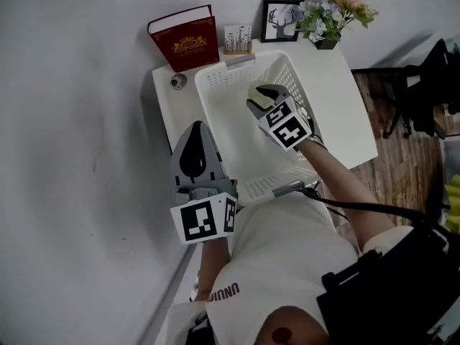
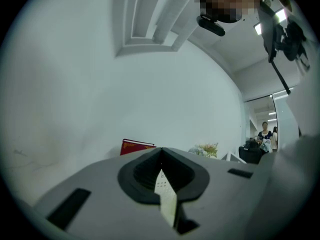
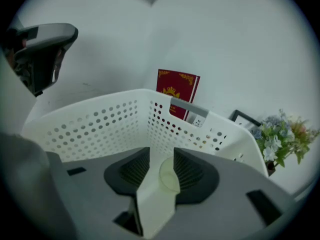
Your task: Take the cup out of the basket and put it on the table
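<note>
A white perforated basket (image 1: 215, 113) stands on a white table (image 1: 359, 142). In it lies a pale green cup (image 1: 256, 92), which shows in the right gripper view as a pale disc (image 3: 169, 176) on the basket floor. My right gripper (image 1: 260, 98) reaches down into the basket over the cup. It (image 3: 161, 171) is open, with the cup seen in the gap close to the right pad (image 3: 190, 171), not pressed from both sides. My left gripper (image 1: 195, 131) hovers beside the basket's left front corner, held level, and it (image 2: 161, 156) is shut on nothing.
A red book (image 1: 185, 40) leans on the wall behind the basket, beside a small card (image 1: 237, 39), a framed picture (image 1: 279, 20) and a flower pot (image 1: 330, 13). A small round metal object (image 1: 177, 82) lies on the table's left back corner. Wooden floor lies to the right.
</note>
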`<action>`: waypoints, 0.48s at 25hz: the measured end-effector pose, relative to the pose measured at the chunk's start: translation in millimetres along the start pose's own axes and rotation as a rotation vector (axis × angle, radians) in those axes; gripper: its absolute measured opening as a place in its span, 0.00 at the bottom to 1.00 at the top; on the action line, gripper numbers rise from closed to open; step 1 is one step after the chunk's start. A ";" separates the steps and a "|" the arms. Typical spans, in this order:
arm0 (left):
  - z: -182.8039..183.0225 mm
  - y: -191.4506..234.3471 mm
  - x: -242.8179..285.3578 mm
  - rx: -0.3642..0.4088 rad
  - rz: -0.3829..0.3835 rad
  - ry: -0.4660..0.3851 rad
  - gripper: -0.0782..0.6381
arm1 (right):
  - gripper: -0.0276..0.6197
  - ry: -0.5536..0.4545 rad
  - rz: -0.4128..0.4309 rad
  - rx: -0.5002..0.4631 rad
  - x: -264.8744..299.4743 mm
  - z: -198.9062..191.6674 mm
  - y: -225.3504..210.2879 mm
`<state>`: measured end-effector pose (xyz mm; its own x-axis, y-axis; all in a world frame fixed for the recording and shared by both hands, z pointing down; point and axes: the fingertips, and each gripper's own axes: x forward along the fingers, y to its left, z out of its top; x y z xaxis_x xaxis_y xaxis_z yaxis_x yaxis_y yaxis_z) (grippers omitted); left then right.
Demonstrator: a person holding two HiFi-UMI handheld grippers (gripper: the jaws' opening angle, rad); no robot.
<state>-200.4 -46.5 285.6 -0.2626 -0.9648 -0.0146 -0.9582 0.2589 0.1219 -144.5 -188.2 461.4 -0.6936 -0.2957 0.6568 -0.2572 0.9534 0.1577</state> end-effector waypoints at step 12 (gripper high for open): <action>-4.0 9.4 -2.6 -0.019 0.004 0.002 0.12 | 0.32 0.158 -0.025 -0.034 27.6 -36.0 2.3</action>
<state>-208.3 -41.7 290.7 -0.2657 -0.9640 -0.0122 -0.9550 0.2614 0.1404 -140.0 -192.0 506.4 -0.5720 -0.3092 0.7598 -0.2487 0.9480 0.1986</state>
